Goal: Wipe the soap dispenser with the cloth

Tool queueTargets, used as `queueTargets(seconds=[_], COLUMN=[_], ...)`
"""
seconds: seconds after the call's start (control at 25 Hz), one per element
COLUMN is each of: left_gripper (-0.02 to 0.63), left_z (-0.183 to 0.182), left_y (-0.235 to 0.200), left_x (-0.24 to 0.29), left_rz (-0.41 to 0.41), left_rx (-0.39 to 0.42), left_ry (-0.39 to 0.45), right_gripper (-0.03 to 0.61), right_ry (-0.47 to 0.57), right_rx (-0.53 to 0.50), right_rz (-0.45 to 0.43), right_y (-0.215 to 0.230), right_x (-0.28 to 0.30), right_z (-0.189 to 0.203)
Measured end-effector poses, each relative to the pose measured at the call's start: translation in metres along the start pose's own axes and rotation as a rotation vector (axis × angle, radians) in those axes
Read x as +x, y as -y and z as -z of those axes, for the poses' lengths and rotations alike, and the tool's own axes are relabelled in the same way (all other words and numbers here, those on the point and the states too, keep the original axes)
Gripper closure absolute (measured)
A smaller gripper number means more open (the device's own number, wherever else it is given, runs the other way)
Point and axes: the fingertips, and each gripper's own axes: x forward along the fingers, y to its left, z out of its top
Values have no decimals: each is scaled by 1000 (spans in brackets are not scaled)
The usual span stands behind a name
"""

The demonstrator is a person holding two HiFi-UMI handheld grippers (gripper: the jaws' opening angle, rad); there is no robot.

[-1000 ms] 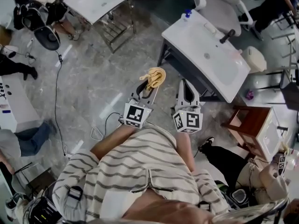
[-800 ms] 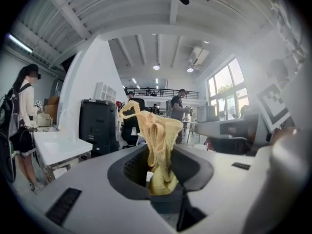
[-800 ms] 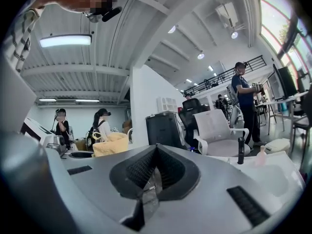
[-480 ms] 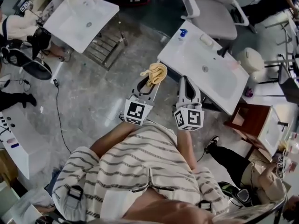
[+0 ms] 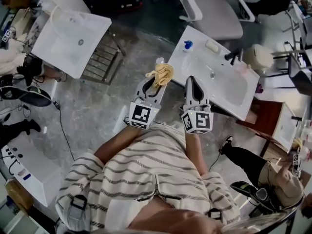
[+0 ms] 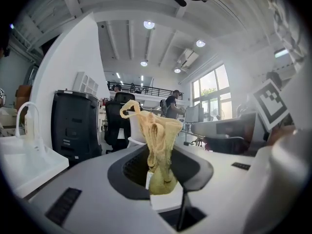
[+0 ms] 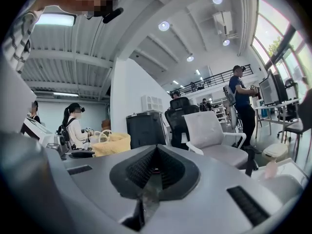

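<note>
Soap dispenser (image 5: 187, 46) stands at the sink (image 5: 202, 62) edge, near the clamped cloth (image 5: 161, 73).

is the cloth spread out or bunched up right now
Bunched up: the yellow cloth is a crumpled wad pinched in the left tongs, loops sticking out beyond them.

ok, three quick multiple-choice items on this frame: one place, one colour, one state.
1. Where does the small blue-capped soap dispenser stand?
A on the white rectangular washbasin
B on the floor
C on a chair seat

2. What colour is the crumpled cloth in the left hand-held gripper?
A blue
B pale yellow
C black

3. The right hand-held gripper is:
A open
B shut on the cloth
C shut, empty

Answers:
1 A, it sits at the basin's corner.
2 B, it shows yellow in both the head view and the left gripper view.
3 C, the right gripper view shows the jaws together with nothing between.
</note>
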Motion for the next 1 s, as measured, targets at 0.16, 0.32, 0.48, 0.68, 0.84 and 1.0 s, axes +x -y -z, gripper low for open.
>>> queueTargets(seconds=[0.16, 0.32, 0.48, 0.68, 0.84, 1.0], left_gripper=[500, 500, 500, 500, 500, 500], left_z=[9, 12, 15, 24, 36, 49], left_y=[-7, -10, -7, -14, -10, -9], left_x=[22, 49, 77, 105, 125, 137], left_rz=[13, 18, 19, -6, -28, -54], left_rx=[-15, -21, -7, -10, -8, -8], left_ry=[-25, -47, -69, -102, -132, -156], right_gripper=[578, 578, 578, 578, 577, 578], right_ry=[-25, -38, -54, -87, -113, -142], right_rx=[4, 9, 24, 44, 60, 73], right_rz=[4, 2, -7, -30, -50, -77], right_y=[11, 32, 57, 75, 94, 108], right_x=[16, 34, 51, 74, 85, 96], right_z=[7, 9, 14, 27, 42, 58])
